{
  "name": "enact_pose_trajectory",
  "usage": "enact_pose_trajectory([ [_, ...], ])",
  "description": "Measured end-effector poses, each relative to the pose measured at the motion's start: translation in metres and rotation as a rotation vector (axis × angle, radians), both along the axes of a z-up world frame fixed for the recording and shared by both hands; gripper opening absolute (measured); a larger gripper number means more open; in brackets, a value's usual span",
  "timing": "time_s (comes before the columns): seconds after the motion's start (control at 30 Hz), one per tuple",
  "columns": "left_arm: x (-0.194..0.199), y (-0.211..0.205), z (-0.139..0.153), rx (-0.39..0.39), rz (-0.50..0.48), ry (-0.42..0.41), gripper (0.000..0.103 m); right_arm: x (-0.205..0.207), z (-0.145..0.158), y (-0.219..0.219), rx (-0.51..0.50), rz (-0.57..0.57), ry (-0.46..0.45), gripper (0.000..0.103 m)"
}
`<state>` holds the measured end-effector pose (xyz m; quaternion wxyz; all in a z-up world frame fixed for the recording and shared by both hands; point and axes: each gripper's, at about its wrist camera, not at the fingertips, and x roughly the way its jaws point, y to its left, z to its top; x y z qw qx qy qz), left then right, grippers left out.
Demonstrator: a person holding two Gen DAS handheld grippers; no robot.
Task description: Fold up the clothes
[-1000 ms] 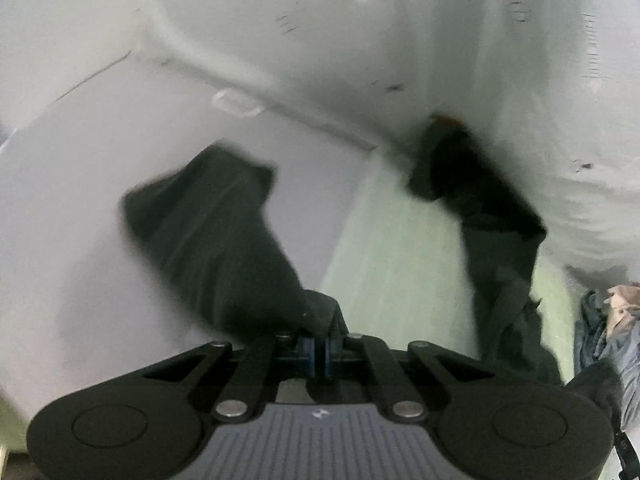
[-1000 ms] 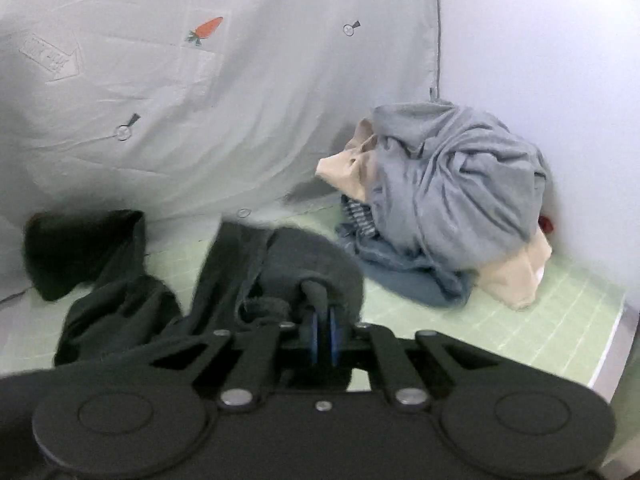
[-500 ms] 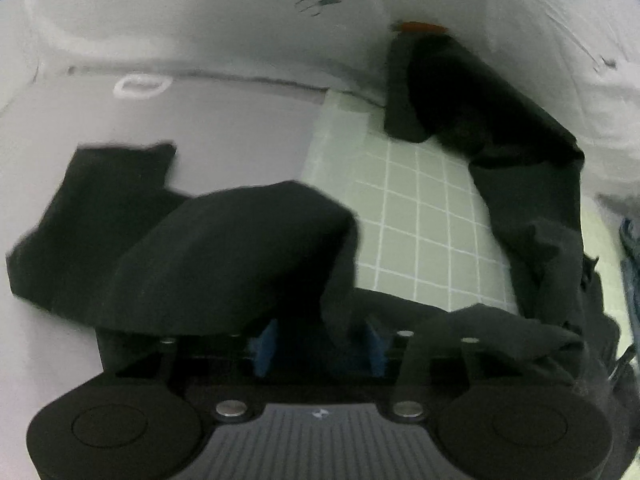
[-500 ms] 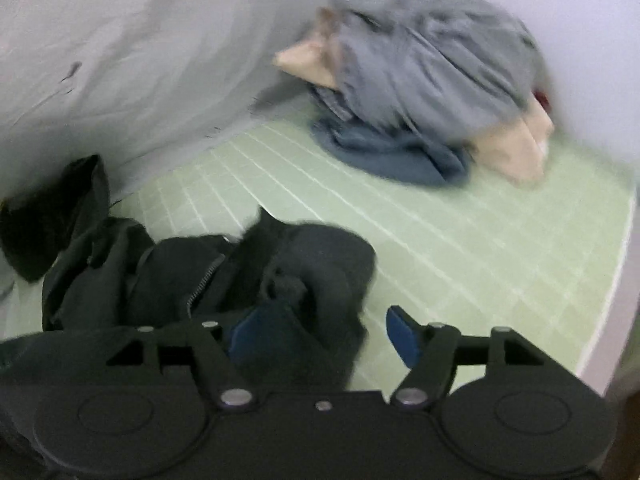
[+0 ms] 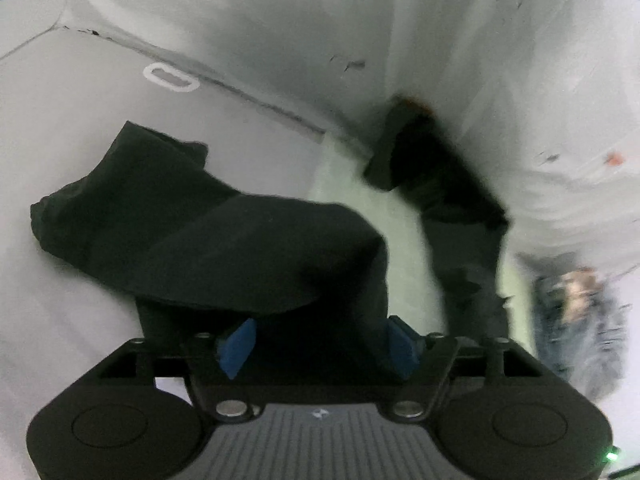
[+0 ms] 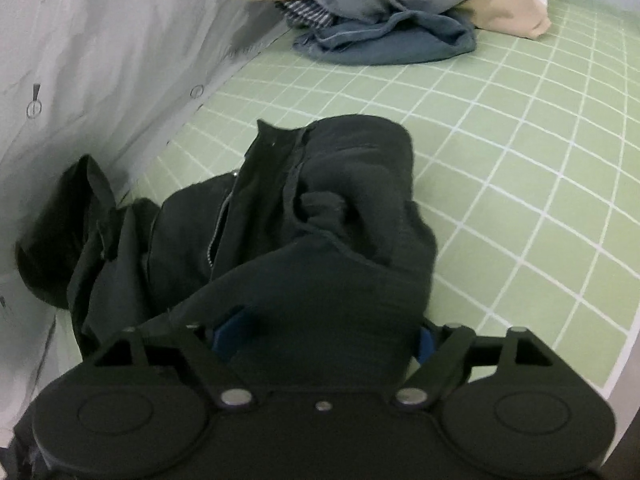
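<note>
Both grippers, left gripper [image 5: 316, 346] and right gripper [image 6: 320, 334], jaws spread apart over black zip jacket [image 6: 320, 208] bunched on green grid mat [image 6: 520, 184]; soft, floppy, light; best grabbed at hem corners.

I'm in a staged home laundry corner: printed sheet backdrop [image 6: 104, 64], green grid mat [image 6: 520, 160], piled clothes [image 6: 384, 8].

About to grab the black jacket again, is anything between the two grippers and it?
Nothing visible: the black jacket lies bunched right at the open right gripper and at the open left gripper. The clothes pile sits well beyond.
</note>
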<state>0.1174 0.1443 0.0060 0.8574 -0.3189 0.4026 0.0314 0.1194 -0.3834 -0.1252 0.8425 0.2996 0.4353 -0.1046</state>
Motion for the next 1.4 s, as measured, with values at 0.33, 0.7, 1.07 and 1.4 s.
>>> enact_pose_trajectory([
  [0.33, -0.024, 0.056, -0.021, 0.121, 0.293, 0.088, 0.076, 0.022, 0.003, 0.018, -0.065, 0.043, 0.018, 0.093],
  [0.7, 0.006, 0.073, -0.064, 0.112, 0.387, 0.169, 0.087, 0.031, -0.001, 0.031, -0.156, 0.058, 0.009, 0.103],
  [1.07, 0.035, 0.09, -0.079, 0.122, 0.458, 0.238, 0.009, 0.04, -0.007, 0.033, -0.169, 0.048, 0.037, 0.103],
  [1.4, 0.107, 0.067, -0.025, 0.273, 0.265, -0.043, 0.009, 0.057, -0.011, 0.037, -0.215, 0.043, 0.053, 0.103],
])
